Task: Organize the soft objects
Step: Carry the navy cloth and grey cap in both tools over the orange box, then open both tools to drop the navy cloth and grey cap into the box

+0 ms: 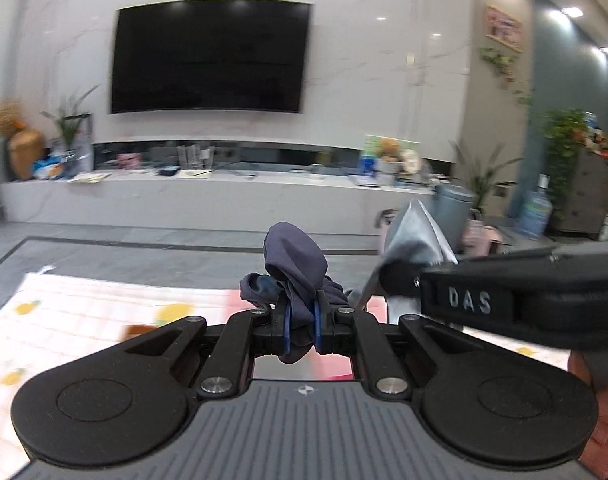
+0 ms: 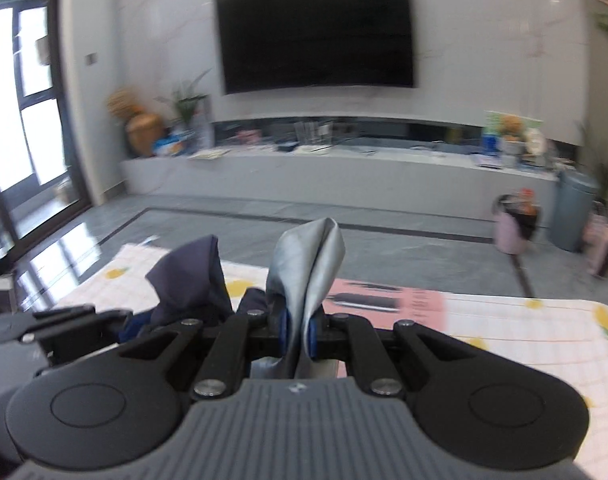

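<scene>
The navy cloth (image 1: pixel 298 264) is pinched between the blue pads (image 1: pixel 286 326) of the left tongs (image 1: pixel 302 328), which are clamped on it; a bunched fold stands above the fingertips and a short tail hangs below them. In the right wrist view the same navy cloth (image 2: pixel 192 280) rises just left of the right tongs (image 2: pixel 298 332), which are clamped on a silver-grey cloth (image 2: pixel 307 264). That grey cloth (image 1: pixel 417 240) stands up in a peak above its pads and a bit of it shows beneath them. The two tools sit close side by side, the right one crossing the right edge of the left wrist view, with fingers of a hand (image 1: pixel 601 432) behind it.

At far left a glass door (image 2: pixel 20 120) lets in bright light. Grey floor tiles (image 2: pixel 224 224) with a dark border line stretch open and bare ahead. Below both tools lies a white checked mat (image 1: pixel 84 312) with yellow fruit prints, its far edge running across the floor; a pink sheet (image 2: pixel 387 300) lies on it, just past the right tongs. Farther on, a long low shelf (image 1: pixel 208 196) cluttered with small things runs under a dark television (image 1: pixel 210 56) on a marbled wall. To the right stand a pink bin (image 2: pixel 511 224), a grey bin (image 2: pixel 573 212) and green plants (image 1: pixel 563 144). Both views are somewhat blurred.
</scene>
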`<action>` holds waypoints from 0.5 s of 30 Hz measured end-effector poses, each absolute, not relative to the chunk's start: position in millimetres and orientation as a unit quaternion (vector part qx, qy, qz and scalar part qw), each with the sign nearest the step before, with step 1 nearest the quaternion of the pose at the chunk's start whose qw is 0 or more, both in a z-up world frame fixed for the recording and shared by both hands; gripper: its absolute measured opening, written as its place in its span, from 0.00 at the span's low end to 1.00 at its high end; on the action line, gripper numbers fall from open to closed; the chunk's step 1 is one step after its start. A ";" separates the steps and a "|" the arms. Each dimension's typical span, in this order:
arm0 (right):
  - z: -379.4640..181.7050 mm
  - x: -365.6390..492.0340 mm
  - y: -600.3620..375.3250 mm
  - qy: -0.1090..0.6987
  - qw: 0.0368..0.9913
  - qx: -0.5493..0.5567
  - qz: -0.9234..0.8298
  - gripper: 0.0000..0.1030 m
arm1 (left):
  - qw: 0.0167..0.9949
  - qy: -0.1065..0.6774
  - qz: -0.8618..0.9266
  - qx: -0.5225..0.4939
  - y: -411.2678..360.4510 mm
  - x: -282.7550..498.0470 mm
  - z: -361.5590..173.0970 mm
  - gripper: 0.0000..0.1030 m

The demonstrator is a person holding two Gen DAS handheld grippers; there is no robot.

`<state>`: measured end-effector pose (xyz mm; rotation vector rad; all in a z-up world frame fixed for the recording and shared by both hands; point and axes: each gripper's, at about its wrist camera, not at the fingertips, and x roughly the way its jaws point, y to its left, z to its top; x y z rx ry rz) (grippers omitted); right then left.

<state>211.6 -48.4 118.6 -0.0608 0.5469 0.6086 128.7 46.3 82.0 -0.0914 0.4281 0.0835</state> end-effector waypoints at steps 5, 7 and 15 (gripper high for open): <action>94.0 217.9 9.9 0.299 0.892 -0.059 0.334 0.07 | 0.966 0.240 0.080 -0.058 89.1 124.0 63.3 0.11; 78.5 222.4 29.5 0.320 0.881 -0.067 0.342 0.07 | 0.957 0.266 0.087 -0.069 103.2 126.0 52.1 0.11; 6.9 254.0 81.1 0.396 0.854 -0.123 0.315 0.07 | 0.925 0.357 0.088 -0.099 142.8 137.7 0.4 0.11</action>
